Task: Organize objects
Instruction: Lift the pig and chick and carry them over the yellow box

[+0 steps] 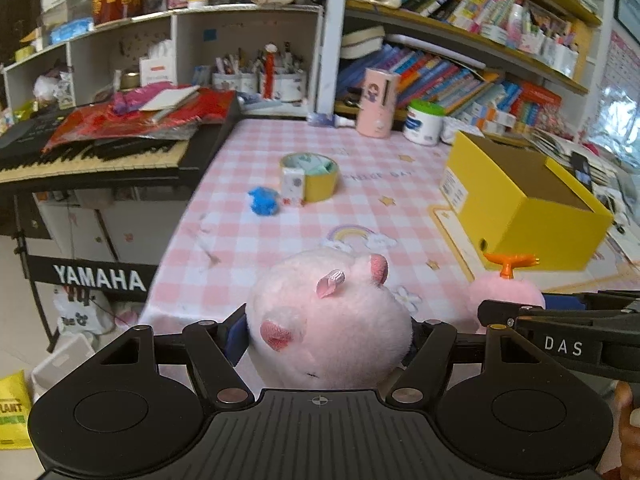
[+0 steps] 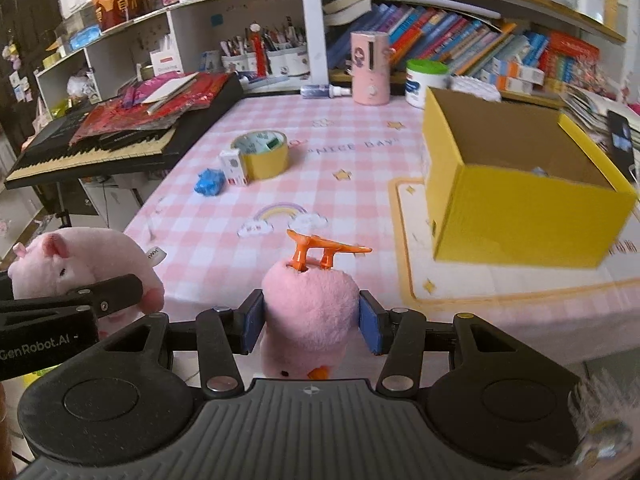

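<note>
My left gripper (image 1: 326, 336) is shut on a pink plush pig (image 1: 328, 320), held above the near edge of the table; the pig also shows in the right wrist view (image 2: 80, 272). My right gripper (image 2: 312, 322) is shut on a pink plush chick with an orange propeller (image 2: 310, 304), also seen in the left wrist view (image 1: 506, 292). An open yellow cardboard box (image 2: 516, 212) stands on the table at the right, ahead of both grippers (image 1: 520, 204). A yellow tape roll (image 2: 262, 156), a small white box (image 2: 235, 168) and a blue crumpled item (image 2: 209, 183) lie mid-table.
The table has a pink checked cloth (image 2: 352, 184). A Yamaha keyboard (image 1: 96, 156) with red bags on it stands at the left. A pink canister (image 2: 370, 68), a white jar (image 2: 424, 80) and a bottle (image 2: 324, 90) stand at the back before bookshelves.
</note>
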The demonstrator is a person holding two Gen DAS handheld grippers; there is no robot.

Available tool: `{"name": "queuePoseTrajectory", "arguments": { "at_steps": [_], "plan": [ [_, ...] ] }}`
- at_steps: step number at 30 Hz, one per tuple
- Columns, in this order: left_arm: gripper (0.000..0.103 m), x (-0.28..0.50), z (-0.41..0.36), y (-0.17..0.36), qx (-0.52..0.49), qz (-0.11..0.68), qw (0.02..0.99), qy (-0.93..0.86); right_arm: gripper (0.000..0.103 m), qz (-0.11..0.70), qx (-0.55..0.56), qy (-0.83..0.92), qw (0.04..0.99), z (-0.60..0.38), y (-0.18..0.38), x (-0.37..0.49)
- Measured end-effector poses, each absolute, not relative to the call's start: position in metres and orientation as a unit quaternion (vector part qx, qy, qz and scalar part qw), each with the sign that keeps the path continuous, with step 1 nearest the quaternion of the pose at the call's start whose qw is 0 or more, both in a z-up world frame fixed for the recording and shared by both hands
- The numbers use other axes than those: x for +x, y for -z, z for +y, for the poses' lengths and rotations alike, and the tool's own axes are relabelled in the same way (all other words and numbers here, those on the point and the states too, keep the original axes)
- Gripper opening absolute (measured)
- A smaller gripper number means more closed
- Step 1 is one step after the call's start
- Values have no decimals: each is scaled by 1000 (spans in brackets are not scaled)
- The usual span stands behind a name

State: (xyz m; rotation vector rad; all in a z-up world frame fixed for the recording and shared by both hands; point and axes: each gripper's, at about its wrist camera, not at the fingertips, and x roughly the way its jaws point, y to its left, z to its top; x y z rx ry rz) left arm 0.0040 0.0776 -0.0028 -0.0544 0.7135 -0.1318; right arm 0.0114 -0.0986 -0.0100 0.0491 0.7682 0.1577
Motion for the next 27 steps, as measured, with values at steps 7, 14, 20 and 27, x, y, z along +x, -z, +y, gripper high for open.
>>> {"name": "queuePoseTrajectory", "arguments": {
  "at_steps": [7,14,20,27],
  "plan": [
    [69,-7,48,6,0,352,928,122,46,382,42,-38,922,-119,18,-20],
    [69,-12,16,6,28,347,921,173,47,385,70,16,920,-149,21,-45],
    [69,-13,-10,5,54,345,912,215,46,380,92,55,919,-172,22,-60],
    [69,-9,-40,7,70,346,901,250,47,376,107,86,916,-196,21,-68]
  ]
}}
